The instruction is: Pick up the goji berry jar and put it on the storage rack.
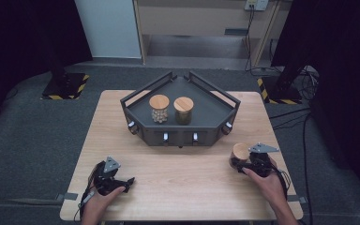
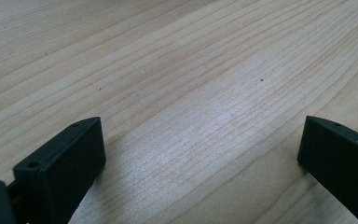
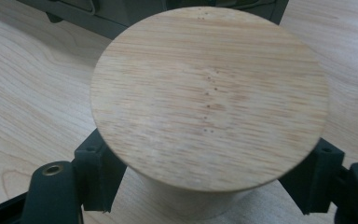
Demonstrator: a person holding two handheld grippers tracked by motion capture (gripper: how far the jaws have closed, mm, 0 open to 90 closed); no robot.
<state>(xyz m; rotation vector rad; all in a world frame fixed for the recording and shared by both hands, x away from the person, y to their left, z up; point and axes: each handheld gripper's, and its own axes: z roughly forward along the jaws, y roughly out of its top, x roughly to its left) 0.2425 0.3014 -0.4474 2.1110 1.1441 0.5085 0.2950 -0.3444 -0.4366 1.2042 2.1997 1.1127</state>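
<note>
A jar with a round wooden lid (image 1: 239, 151) stands on the wooden table (image 1: 183, 164) near its right front edge. My right gripper (image 1: 237, 162) is shut on it, one jaw on each side of the jar's body just under the lid. In the right gripper view the lid (image 3: 209, 98) hides the jar's body, and the right gripper (image 3: 209, 154) clasps it from below. My left gripper (image 1: 129, 181) rests low on the table at the front left. Its jaws stand wide apart over bare wood, so the left gripper (image 2: 200, 140) is open and holds nothing.
A dark grey wedge-shaped tray (image 1: 211, 112) sits at the table's far middle. It holds a jar of pale balls (image 1: 159, 108) and a jar with dark contents (image 1: 183, 110), both wooden-lidded. The tray's front wall (image 3: 98, 16) lies just beyond the held jar.
</note>
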